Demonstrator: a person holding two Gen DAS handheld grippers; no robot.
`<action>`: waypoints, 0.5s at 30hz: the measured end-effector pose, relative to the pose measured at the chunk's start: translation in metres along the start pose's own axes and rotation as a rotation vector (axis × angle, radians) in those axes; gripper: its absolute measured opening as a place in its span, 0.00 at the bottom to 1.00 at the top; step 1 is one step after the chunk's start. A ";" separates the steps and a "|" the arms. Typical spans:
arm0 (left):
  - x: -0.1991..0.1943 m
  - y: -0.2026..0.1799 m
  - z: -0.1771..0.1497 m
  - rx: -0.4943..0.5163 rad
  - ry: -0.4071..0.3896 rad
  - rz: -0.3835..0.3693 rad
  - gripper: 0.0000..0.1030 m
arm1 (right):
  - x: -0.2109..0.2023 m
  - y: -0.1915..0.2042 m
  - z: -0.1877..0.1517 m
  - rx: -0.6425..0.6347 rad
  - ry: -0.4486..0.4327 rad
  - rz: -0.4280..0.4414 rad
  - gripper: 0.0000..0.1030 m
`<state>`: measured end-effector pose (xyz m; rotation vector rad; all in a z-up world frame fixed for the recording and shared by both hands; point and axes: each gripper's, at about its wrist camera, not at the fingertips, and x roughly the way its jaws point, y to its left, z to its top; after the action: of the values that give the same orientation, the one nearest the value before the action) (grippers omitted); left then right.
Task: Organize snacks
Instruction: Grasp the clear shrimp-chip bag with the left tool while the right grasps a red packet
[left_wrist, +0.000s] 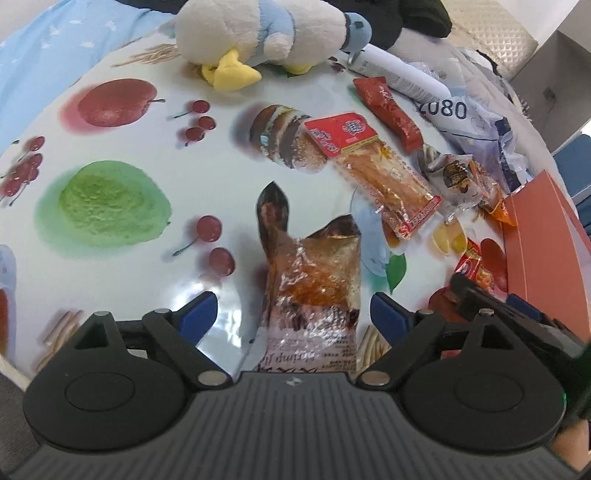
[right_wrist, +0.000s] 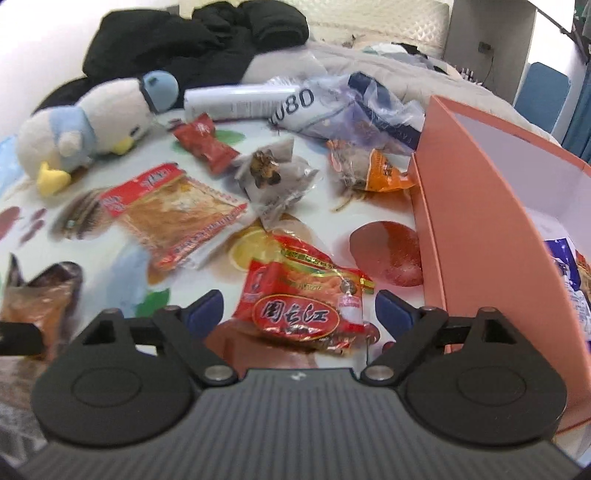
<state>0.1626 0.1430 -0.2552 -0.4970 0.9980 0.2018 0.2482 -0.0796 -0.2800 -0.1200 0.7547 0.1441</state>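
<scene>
Both tongs wide open, nothing held! The left gripper (left_wrist: 293, 317) hangs over the table (left_wrist: 122, 266) with a brown shrimp packet (left_wrist: 314, 284) lying right between its blue fingers (left_wrist: 199, 314) — lower centre of the left view, untouched on either side. That packet's long axis runs straight away from the camera, along the fingers, so the jaws would close across its narrow width. The left hand looks best placed for it.

Over on the right, the right gripper (right_wrist: 299, 314) is spread just as wide above a red snack bag (right_wrist: 303, 299) at lower centre of its view, the bag tilted a little, its long side running roughly between the two fingers.

The orange box (right_wrist: 480, 229) stands open along the right edge, packets already inside — likely where these go, and nearer the right hand. More snacks lie scattered toward the stuffed penguin (right_wrist: 85, 125) at upper left.
</scene>
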 end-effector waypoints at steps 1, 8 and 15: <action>0.001 -0.002 0.001 0.008 -0.003 0.000 0.89 | 0.003 0.001 0.000 -0.007 0.006 -0.005 0.88; 0.012 -0.018 -0.001 0.126 -0.011 0.033 0.87 | 0.028 -0.010 -0.003 0.066 0.049 0.027 0.88; 0.020 -0.028 -0.002 0.171 -0.019 0.064 0.82 | 0.026 -0.012 -0.001 0.048 0.066 0.100 0.76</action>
<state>0.1825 0.1165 -0.2642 -0.3072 1.0035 0.1768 0.2681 -0.0897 -0.2977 -0.0418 0.8296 0.2180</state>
